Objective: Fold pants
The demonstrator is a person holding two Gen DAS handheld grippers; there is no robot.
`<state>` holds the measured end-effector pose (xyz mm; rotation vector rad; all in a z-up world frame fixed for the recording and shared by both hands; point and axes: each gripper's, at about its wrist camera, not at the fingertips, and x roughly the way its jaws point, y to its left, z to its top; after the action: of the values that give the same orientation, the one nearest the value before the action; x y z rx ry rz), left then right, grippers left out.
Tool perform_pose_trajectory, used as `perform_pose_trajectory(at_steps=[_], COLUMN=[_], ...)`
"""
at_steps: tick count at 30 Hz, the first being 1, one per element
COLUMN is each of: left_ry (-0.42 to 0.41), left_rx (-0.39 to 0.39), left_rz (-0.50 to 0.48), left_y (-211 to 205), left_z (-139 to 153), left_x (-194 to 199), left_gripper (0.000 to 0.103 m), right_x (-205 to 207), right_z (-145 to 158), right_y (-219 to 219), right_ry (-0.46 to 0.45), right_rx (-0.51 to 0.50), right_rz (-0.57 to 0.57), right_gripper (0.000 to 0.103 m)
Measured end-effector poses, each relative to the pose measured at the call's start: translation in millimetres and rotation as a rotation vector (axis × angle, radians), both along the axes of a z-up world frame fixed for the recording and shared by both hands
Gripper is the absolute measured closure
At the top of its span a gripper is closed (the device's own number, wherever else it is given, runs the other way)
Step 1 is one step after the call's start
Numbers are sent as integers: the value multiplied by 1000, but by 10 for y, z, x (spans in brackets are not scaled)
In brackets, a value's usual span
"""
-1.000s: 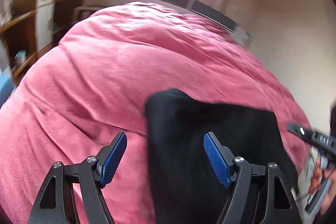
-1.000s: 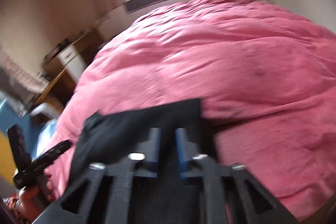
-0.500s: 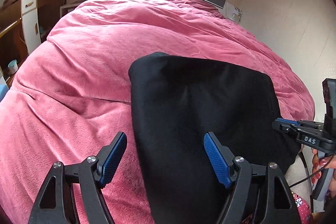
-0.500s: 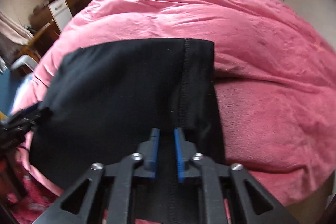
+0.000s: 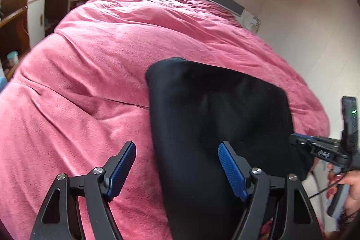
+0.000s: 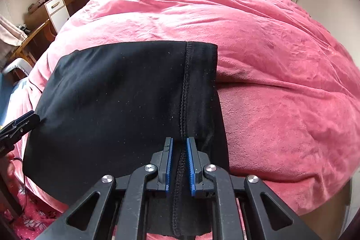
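Both pants (image 6: 112, 100) corners pinched: right fingers (image 6: 180, 156) easing apart; left fingers (image 6: 27, 119) clenched, half cut off.

1. Black pants (image 5: 216, 118) folded on pink blanket (image 5: 90, 87).
2. Left gripper (image 5: 177, 170) wide apart, right pad over pants, left pad over blanket.
3. Right gripper (image 5: 294, 141) at pants' right edge, hand (image 5: 346, 183) behind.

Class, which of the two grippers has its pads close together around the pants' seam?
The right gripper: its narrow, slightly opening jaws pinch the stitched seam of the black pants. The left gripper gapes wide, gripping nothing.
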<state>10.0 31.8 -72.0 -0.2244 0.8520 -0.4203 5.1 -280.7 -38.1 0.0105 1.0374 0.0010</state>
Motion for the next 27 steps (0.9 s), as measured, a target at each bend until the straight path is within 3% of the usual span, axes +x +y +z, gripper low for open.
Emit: perform_pose_trajectory(at_steps=[3, 9, 11, 13, 15, 27], left_ry=[8, 23, 31, 40, 52, 66], left_rx=[-38, -36, -41, -53, -63, -138], left_rz=[-30, -57, -55, -54, -51, -86], left_y=[-23, -85, -84, -72, -65, 57], left_z=[-7, -46, -65, -86, -111, -48], left_x=[7, 15, 24, 41, 54, 92], left_gripper=[26, 26, 25, 24, 24, 24], right_x=[10, -45, -73, -108, -129, -117], right_z=[4, 46, 80, 118, 121, -4], right_y=[6, 20, 21, 19, 15, -173], right_ry=[0, 3, 3, -3, -2, 39], right_rx=[-2, 12, 13, 13, -18, 37], right_rz=[1, -6, -10, -12, -24, -89], right_gripper=[89, 83, 76, 58, 46, 35])
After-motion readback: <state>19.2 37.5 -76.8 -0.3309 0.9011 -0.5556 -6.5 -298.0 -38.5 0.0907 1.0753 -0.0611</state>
